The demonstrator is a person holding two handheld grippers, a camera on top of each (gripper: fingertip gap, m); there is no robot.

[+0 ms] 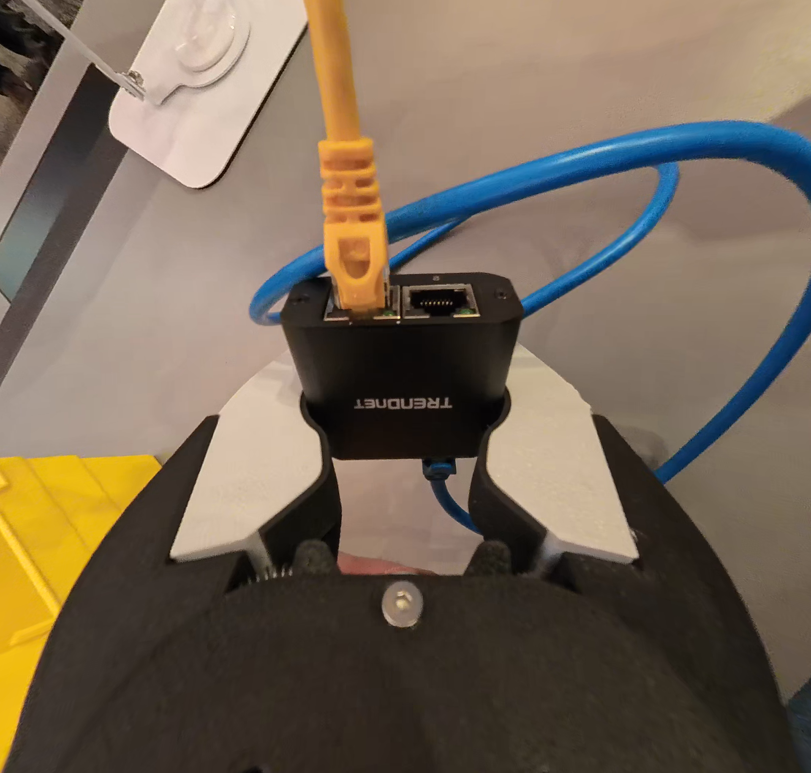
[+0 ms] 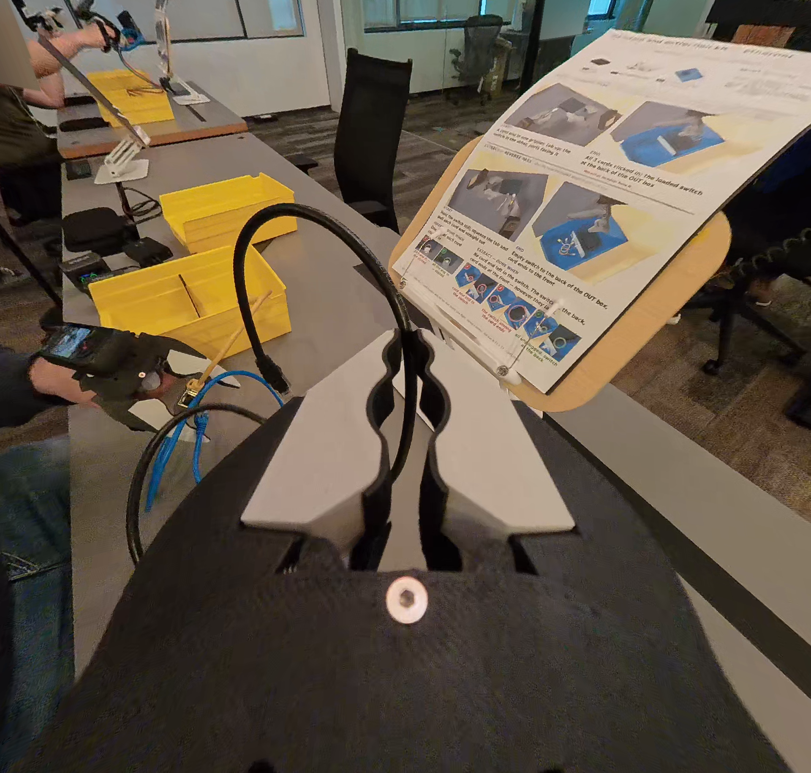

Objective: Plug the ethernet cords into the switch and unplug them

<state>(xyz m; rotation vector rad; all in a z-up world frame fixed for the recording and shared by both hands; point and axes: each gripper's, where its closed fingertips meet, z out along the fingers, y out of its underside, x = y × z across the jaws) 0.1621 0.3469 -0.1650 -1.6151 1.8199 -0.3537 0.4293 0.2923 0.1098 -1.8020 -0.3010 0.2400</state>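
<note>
My left gripper [image 1: 406, 405] is shut on a small black switch [image 1: 401, 356] and holds it with two ports facing away from me. A yellow ethernet cord [image 1: 349, 220] is plugged into the left port; the right port [image 1: 440, 300] is empty. A blue cord [image 1: 570, 172] is plugged into the switch's near end and loops behind it. My right gripper [image 2: 408, 339] is shut on a black ethernet cord [image 2: 395, 295] that arches up and left; its plug [image 2: 276, 376] hangs free. The left gripper [image 2: 131, 378] with the switch also shows at the left of the right wrist view.
Yellow bins [image 2: 193, 299] stand on the grey table [image 2: 333, 277]; one shows at the lower left of the left wrist view [image 1: 52, 532]. An instruction sheet on a stand [image 2: 592, 207] is at the right. A white stand base [image 1: 197, 84] lies ahead. Another person works at a far desk [image 2: 44, 58]. Tip to tip, the grippers are about 40 cm apart.
</note>
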